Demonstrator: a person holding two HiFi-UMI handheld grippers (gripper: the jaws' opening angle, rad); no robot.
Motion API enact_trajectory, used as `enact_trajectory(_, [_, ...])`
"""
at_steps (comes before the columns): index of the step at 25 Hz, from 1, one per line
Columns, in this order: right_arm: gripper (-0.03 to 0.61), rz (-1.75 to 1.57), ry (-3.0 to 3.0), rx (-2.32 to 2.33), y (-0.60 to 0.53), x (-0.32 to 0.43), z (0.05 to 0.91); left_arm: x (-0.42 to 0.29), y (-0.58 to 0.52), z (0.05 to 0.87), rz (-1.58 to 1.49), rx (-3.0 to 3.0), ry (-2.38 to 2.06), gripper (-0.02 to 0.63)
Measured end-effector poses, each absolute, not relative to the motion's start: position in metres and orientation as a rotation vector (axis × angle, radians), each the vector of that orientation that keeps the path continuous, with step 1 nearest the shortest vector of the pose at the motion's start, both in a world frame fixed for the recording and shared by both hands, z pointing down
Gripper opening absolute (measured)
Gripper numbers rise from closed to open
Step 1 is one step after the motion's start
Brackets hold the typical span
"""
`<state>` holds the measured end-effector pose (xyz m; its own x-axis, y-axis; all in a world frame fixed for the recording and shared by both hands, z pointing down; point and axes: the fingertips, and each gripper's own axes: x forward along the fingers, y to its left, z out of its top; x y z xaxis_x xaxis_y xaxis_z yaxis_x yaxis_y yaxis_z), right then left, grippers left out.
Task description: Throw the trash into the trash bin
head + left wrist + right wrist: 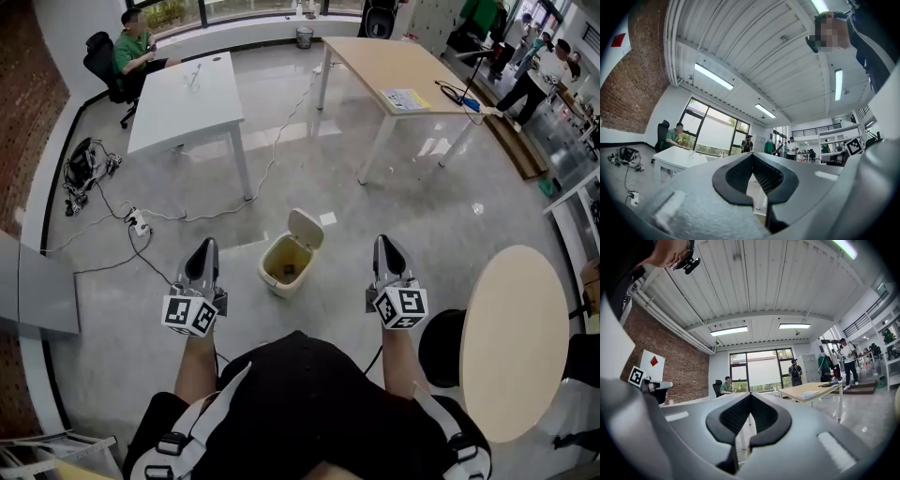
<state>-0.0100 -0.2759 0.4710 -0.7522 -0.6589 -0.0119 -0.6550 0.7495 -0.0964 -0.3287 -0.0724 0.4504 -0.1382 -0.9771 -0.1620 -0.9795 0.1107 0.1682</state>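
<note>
Trash bin [278, 284] — contents indistinct.

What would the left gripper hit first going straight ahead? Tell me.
Likely the white table, around its nearest leg: the left gripper, shut and empty, points roughly level at it across the floor. The trash bin sits off to its right. Depth is unclear.

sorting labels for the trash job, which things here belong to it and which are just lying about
Job: trash bin, lid open; left gripper and right gripper, both shut, empty.
Lying about: white table, wooden table, round table, power strip on the floor.
</note>
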Motion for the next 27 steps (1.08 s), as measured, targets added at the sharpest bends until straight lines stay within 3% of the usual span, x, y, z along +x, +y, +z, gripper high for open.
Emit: enact_trajectory(27, [0.003, -0.175, 2.904, -1.091, -0.272, -0.008, 0.481, -0.324, -0.079, 0.449, 0.347, -2.088, 2.303, 0.000])
